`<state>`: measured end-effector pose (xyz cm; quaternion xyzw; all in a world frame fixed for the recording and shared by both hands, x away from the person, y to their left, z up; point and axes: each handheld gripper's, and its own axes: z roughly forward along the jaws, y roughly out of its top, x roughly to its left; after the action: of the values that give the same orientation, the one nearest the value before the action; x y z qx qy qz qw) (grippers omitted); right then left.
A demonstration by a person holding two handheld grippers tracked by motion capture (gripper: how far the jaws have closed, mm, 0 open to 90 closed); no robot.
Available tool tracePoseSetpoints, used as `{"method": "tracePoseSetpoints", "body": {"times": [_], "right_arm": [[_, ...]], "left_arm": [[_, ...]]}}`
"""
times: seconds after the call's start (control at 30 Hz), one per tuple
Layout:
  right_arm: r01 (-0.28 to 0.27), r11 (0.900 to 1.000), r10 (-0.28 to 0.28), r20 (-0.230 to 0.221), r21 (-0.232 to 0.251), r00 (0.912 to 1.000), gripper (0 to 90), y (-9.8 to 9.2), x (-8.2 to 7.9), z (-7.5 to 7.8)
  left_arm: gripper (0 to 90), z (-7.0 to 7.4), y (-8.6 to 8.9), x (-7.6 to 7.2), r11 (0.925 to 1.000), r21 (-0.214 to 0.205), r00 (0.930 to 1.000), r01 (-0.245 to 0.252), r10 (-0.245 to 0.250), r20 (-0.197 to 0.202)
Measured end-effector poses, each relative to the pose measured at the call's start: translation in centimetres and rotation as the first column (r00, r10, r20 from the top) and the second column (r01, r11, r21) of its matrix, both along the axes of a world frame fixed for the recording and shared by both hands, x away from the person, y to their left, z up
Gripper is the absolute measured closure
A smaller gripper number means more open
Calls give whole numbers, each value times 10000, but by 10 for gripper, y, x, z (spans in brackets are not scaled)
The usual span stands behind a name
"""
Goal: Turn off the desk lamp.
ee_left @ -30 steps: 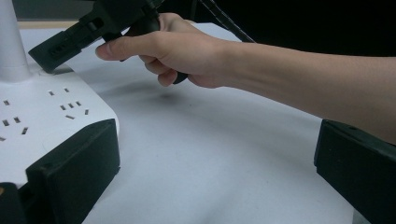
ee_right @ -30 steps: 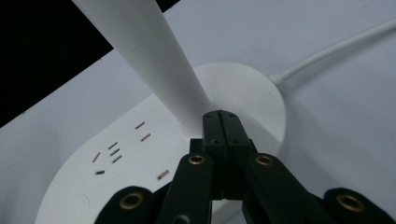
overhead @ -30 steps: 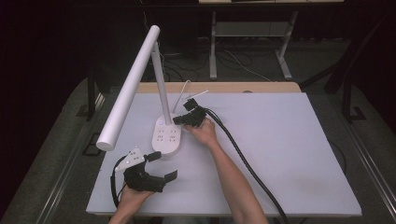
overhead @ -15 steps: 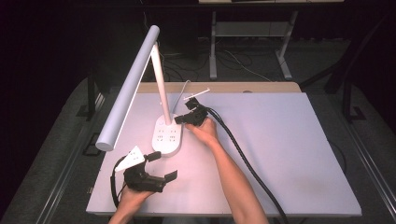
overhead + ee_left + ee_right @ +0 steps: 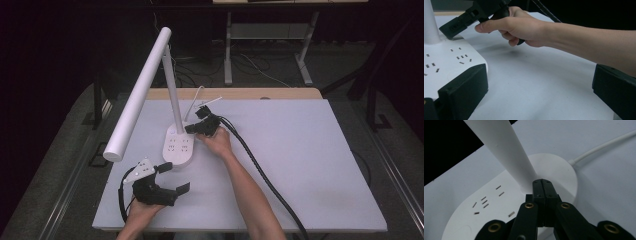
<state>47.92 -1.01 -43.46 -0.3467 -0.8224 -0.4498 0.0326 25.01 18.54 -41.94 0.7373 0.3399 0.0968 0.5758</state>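
Your right tool [image 5: 191, 128] has its jaws pressed tight together with nothing between them, the closed tip resting on the base [image 5: 554, 167] of the white desk lamp [image 5: 150, 80], just at the foot of its slanting stem [image 5: 506, 152]; it looks like you are pressing a touch switch there. Nothing has shifted over the last second: both hands sit where they were, the lamp stands in the same spot at the left-middle of the table [image 5: 300, 160], and the long lamp head shows no glow, so the press has not yet had a visible effect. Your left tool [image 5: 167, 176] is released, jaws spread wide, one jaw lying against the near edge of the base as if to steady it while the other hangs over bare table. The base carries rows of socket slots [image 5: 461, 56] on its top, and a white cord [image 5: 604, 145] leaves its far side. No brand, label or writing can be read anywhere on the lamp.
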Motion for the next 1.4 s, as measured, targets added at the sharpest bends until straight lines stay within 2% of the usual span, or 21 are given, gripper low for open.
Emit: {"method": "tracePoseSetpoints", "body": {"times": [0.13,0.27,0.37,0.43,0.57,0.83,1.07,1.23,1.33,1.4], "right_arm": [[96,9999,-95,-127,82,9999,900,-2,1,1],[88,10000,-89,-71,-39,9999,900,-6,2,3],[71,9999,-71,8,101,10000,900,-12,2,8],[169,9995,-167,-99,258,9998,900,-16,1,12],[135,9999,-136,21,78,9999,900,-23,-2,21],[176,9997,-179,140,177,9997,900,-47,-10,40],[173,9989,-188,343,439,9992,900,-76,-22,56],[486,9979,-491,100,423,9987,694,-99,-34,63],[593,9972,-600,148,451,9981,576,-113,-42,67],[732,9951,-747,201,660,9970,493,-125,-47,69]], "left_arm": [[0,0,1,0,10000,-24,10000,-26,26,-3],[0,0,2,0,9999,-92,9999,-107,107,-11],[0,0,1,0,9998,-127,9999,-123,123,-18],[0,0,1,0,10000,-43,10000,-41,41,-13],[0,0,1,0,10000,-10,10000,-29,29,17],[0,0,1,0,9999,-81,9999,-108,108,6],[0,-1,-1,0,10000,84,10000,-36,36,40],[0,-1,-1,-1,9999,138,10000,-9,9,34],[0,-1,-1,-1,9999,104,10000,-21,21,-8],[0,-1,-1,-1,9999,98,10000,-23,24,-21]]}}
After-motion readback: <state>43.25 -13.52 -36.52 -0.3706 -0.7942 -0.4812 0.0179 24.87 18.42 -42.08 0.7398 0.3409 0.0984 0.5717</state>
